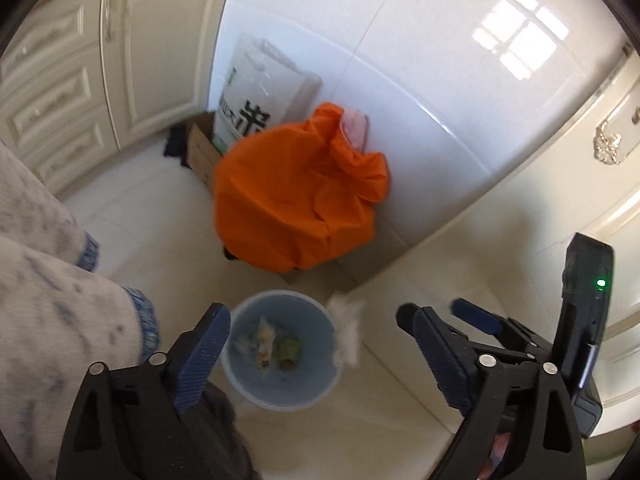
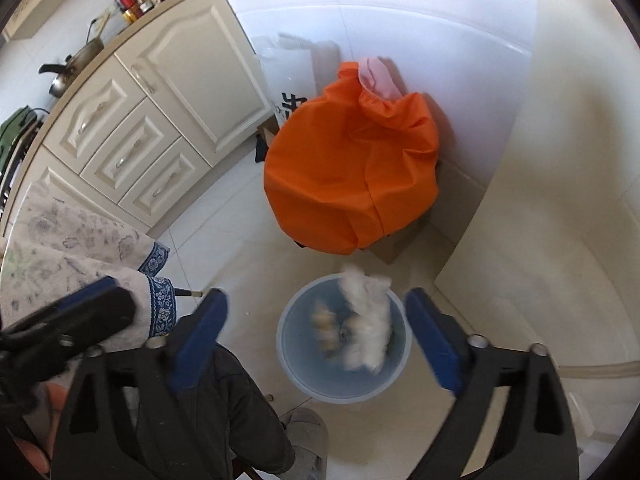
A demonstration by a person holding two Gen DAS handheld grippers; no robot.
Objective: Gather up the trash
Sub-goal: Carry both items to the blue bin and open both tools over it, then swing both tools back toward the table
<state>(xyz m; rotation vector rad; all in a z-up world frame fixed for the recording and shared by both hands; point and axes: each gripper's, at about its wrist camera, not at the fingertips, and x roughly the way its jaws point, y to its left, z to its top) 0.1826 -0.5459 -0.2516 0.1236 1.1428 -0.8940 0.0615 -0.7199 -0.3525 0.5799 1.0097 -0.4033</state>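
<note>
- My right gripper [image 2: 316,340] hangs right over the blue bin [image 2: 344,388], jaws spread wide, nothing between the pads.
- The white wad of tissue [image 2: 366,328] is loose and blurred, just above the bin's mouth; it reads as in free fall, touching neither finger.
- My left gripper [image 1: 316,344] sits beside the bin on its near side, also wide open and empty.
- From the left wrist view the tissue [image 1: 347,330] lines up with the bin's far rim [image 1: 280,402], not its centre. That's the risk: a light, fluffy wad can clip that rim and tip out onto the floor [image 1: 168,216].
- Inside the bin there are already scraps [image 1: 266,344], so it's taking trash fine.
- The orange bag [image 2: 348,176] bulges just behind the bin; a drifting tissue could land against it, where I'd struggle to pinch it.
- I can't tell whether any more trash remains around the bin.
</note>
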